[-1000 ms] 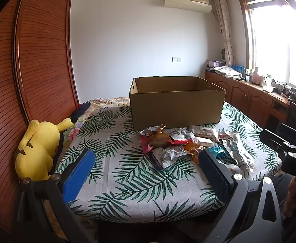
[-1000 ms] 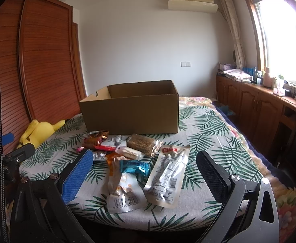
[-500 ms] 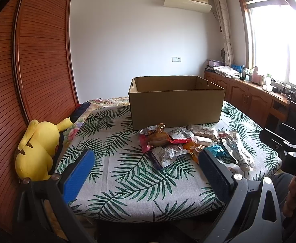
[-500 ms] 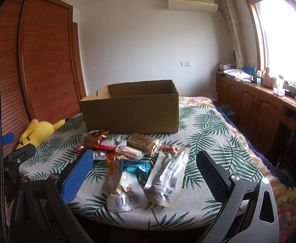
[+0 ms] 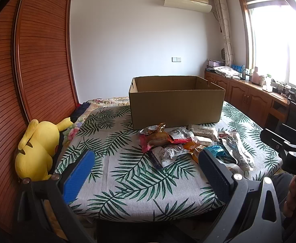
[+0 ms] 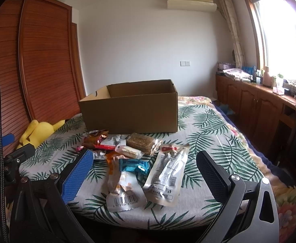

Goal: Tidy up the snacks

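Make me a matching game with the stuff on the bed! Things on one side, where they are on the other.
Things:
1. cardboard box
2. yellow plush toy
3. blue snack wrapper
4. barcode packet

Places:
A. nearest the bed's front edge
B. behind the snack pile
C. beside the wooden wardrobe
D. in the pile, just behind the barcode packet

Pairs: 1-B, 2-C, 3-D, 4-A

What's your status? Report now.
Left gripper and right gripper: jaws open, empty, short of the pile. Snack packets loose on the leaf-print cloth; cardboard box open behind them. Nothing blocking.
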{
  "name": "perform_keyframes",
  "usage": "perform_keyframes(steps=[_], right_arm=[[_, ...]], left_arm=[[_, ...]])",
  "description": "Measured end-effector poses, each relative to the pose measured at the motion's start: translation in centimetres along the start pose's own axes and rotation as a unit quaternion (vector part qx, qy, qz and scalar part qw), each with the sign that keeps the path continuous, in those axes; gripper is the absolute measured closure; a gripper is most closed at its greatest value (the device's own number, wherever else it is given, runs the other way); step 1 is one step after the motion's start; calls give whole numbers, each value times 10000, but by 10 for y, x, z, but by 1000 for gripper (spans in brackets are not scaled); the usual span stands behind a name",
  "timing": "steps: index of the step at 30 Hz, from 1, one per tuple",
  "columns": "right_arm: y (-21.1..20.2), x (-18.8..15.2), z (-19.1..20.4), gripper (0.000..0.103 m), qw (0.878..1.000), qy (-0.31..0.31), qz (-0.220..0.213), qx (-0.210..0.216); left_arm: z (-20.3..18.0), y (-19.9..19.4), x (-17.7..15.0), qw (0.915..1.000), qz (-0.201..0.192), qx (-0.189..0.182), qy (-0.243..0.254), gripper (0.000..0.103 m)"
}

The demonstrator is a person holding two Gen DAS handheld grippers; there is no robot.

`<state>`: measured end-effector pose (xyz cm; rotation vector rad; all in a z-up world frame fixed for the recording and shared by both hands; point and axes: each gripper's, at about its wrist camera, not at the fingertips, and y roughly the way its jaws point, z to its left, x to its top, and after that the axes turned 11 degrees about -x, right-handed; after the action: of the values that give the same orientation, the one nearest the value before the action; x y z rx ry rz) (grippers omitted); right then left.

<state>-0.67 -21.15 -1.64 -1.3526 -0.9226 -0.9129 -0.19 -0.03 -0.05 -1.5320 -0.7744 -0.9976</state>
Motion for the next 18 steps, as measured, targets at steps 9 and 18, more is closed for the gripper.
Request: perform_keyframes(steps=[9, 18], right_arm=[[-1, 0, -1, 0, 10000, 2, -22, -5], [-1, 2, 0, 0, 10000, -6, -27, -17]], left_arm=[[1, -3, 1, 10000, -30, -23, -9, 0], [1, -6, 4, 10000, -53, -42, -7, 0]])
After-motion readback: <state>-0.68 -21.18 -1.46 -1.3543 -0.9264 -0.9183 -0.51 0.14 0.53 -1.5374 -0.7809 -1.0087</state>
